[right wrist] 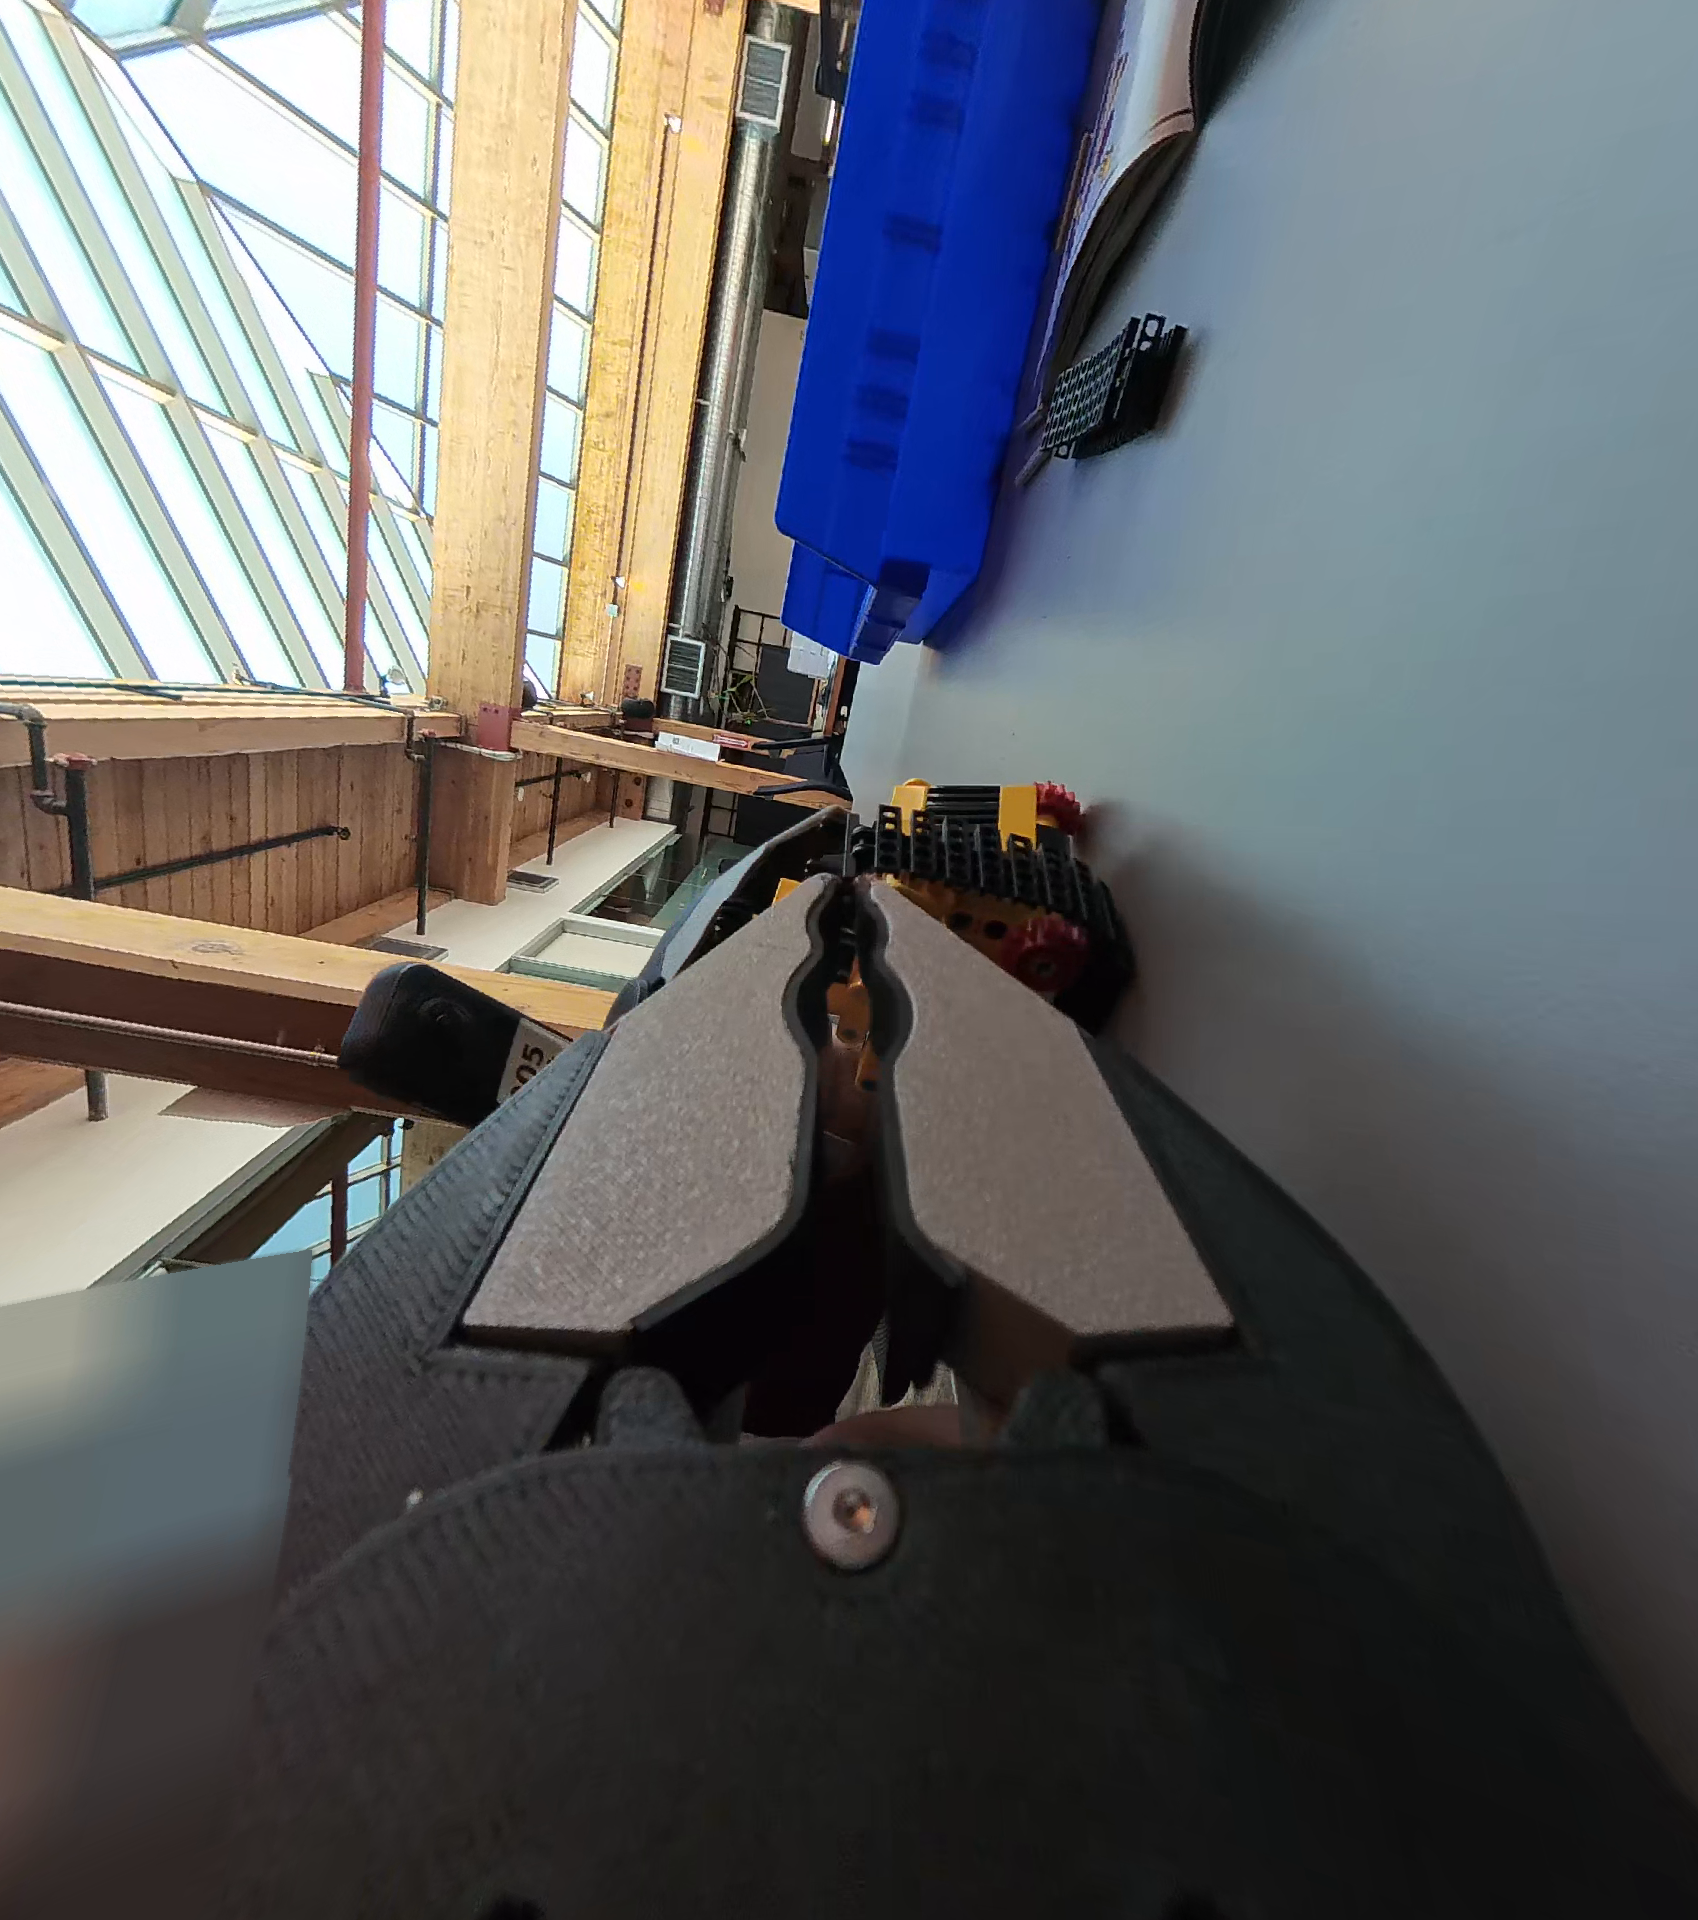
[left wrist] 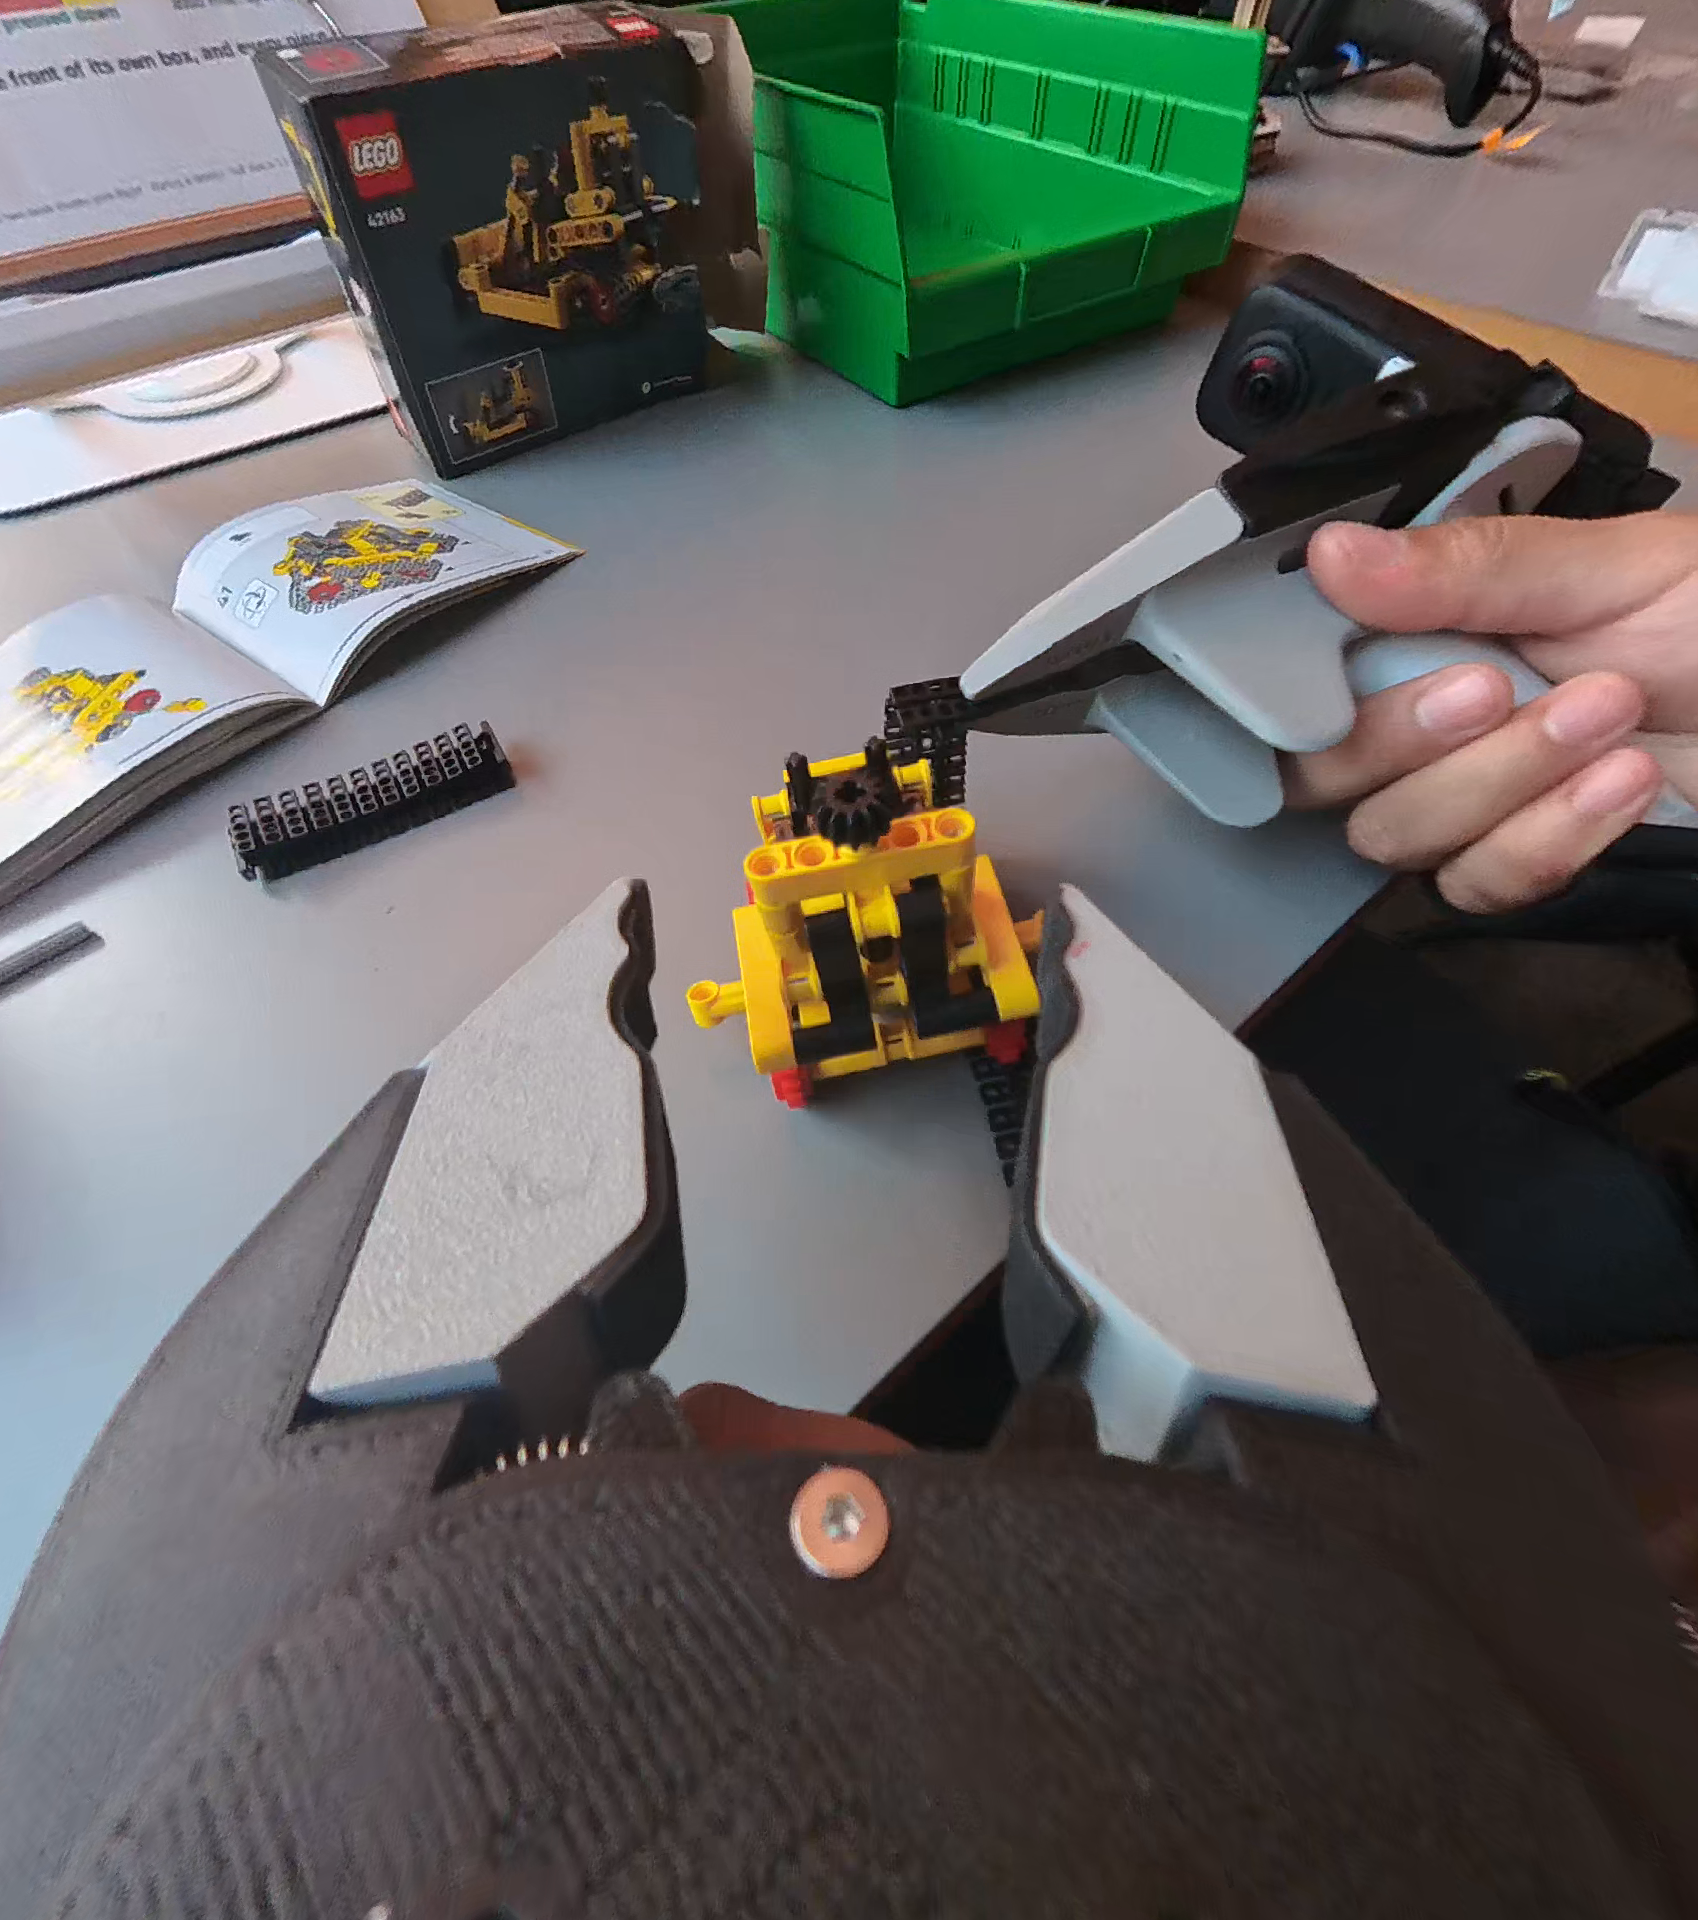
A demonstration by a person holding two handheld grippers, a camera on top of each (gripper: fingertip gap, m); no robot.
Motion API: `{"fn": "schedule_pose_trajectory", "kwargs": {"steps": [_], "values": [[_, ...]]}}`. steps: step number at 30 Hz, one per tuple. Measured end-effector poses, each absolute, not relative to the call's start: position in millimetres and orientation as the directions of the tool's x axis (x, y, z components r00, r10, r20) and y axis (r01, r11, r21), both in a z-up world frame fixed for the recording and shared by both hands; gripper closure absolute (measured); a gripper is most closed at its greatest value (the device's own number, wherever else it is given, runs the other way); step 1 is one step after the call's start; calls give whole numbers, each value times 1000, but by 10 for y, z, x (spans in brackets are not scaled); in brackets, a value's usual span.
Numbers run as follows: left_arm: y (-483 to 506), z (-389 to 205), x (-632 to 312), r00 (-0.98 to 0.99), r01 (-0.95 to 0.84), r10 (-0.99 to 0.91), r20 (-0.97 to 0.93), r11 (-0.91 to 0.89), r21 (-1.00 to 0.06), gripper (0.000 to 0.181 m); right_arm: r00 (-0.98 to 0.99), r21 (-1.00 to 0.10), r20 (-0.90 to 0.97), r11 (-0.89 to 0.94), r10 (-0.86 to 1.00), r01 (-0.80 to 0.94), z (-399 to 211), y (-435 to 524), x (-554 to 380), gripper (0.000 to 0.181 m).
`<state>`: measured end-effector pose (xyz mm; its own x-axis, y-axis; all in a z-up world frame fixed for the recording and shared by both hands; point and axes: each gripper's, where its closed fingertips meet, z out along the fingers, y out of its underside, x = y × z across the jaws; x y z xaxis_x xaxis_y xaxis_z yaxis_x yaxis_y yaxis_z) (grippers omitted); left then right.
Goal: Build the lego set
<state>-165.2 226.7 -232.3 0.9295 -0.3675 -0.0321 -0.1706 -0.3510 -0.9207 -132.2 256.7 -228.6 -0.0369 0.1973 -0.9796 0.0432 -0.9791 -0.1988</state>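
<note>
A yellow and black lego bulldozer model (left wrist: pixel 876 935) with red wheels stands on the grey table (left wrist: pixel 720 623). My left gripper (left wrist: pixel 850 909) is open, with a finger on each side of the model's near end. The right finger is close against the model's side and the left finger is apart from it. My right gripper (left wrist: pixel 970 691) comes in from the right. It is shut on the end of a black track chain (left wrist: pixel 928 727) that runs up and over the model's right side. The right wrist view shows this gripper (right wrist: pixel 850 883) shut on the track (right wrist: pixel 980 862) draped over the model (right wrist: pixel 1016 805).
A second black track strip (left wrist: pixel 367 800) lies left of the model, beside an open instruction booklet (left wrist: pixel 201 665). The lego box (left wrist: pixel 512 239) and a green bin (left wrist: pixel 1011 187) stand at the back. A blue bin (right wrist: pixel 907 343) shows in the right wrist view. The table edge (left wrist: pixel 1292 997) runs just right of the model.
</note>
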Motion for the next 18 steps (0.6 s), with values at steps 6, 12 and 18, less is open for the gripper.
{"fn": "schedule_pose_trajectory", "kwargs": {"steps": [6,12,18], "values": [[2307,-2384,-1607,914,-193,-404,-29,-373,-908,139,-35,-203,-979,-978,201,46,-2287,2569,-1330,181],[2325,-2360,-1636,937,-142,-349,0,-383,-913,142,-33,-213,-977,-976,212,44,-2285,2575,-1338,181],[2309,-2338,-1608,962,-42,-267,63,-372,-927,142,-37,-225,-974,-974,224,35,-2271,2582,-1338,181]]}}
